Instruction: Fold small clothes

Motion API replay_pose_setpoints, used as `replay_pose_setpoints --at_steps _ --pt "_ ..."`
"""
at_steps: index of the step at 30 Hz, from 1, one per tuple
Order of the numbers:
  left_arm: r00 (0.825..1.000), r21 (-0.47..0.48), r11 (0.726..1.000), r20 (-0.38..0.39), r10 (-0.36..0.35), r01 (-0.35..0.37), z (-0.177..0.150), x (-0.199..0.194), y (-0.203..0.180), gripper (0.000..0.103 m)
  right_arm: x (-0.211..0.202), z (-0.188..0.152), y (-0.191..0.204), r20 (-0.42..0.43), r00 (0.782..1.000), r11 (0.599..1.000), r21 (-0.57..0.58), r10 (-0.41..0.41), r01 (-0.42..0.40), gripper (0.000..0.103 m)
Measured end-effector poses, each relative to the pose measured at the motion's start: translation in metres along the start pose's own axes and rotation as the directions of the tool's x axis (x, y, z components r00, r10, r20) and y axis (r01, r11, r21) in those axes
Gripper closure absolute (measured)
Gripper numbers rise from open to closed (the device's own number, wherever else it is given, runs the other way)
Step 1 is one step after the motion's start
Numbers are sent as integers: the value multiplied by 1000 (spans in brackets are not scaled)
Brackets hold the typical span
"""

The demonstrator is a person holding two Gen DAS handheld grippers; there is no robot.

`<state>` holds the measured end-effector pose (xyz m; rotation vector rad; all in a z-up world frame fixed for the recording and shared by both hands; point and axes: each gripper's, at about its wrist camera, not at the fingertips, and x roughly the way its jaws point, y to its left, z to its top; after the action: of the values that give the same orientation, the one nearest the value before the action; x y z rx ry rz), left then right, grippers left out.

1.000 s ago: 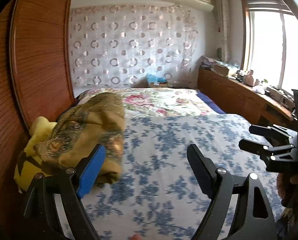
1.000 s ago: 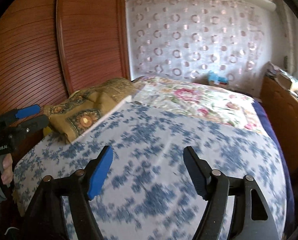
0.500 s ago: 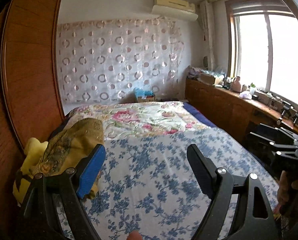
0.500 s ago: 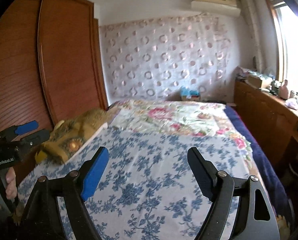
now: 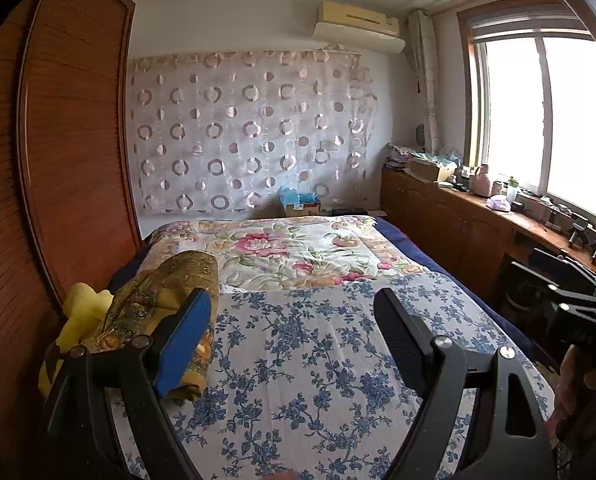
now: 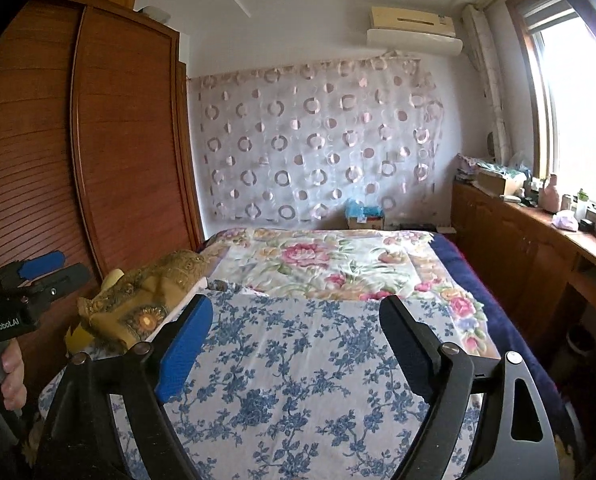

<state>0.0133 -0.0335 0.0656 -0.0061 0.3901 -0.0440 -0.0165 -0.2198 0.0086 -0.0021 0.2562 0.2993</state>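
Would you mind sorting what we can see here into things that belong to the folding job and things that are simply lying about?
Belongs to the job:
- folded golden patterned cloth
- yellow garment beside it
- blue-flowered sheet, the work surface
- left gripper and right gripper, both open and empty

Just lying about:
- rose-print quilt
- box with blue bag
- clutter on the window counter

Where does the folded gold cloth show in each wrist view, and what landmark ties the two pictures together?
Left wrist: gold cloth at lower left on the bed, partly behind the blue pad.
Right wrist: gold cloth at left of centre, by the wardrobe.
Shared landmark: air conditioner above the circle-patterned curtain.
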Motion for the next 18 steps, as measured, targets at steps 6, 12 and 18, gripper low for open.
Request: replay_pose_setpoints --at_steps 6,12,18 --pt "1000 -1 1000 -8 16 -16 -4 3 1 19 5 -3 -7 8 1000 1000 6 -4 4 16" --pt "1000 -3 1000 -8 19 -19 -5 3 2 19 7 -2 -12 3 1000 1000 1 1 -1 16" --pt "1000 -8 1000 -8 25 -25 -8 5 6 19 9 0 -18 4 1000 1000 -2 2 -2 16"
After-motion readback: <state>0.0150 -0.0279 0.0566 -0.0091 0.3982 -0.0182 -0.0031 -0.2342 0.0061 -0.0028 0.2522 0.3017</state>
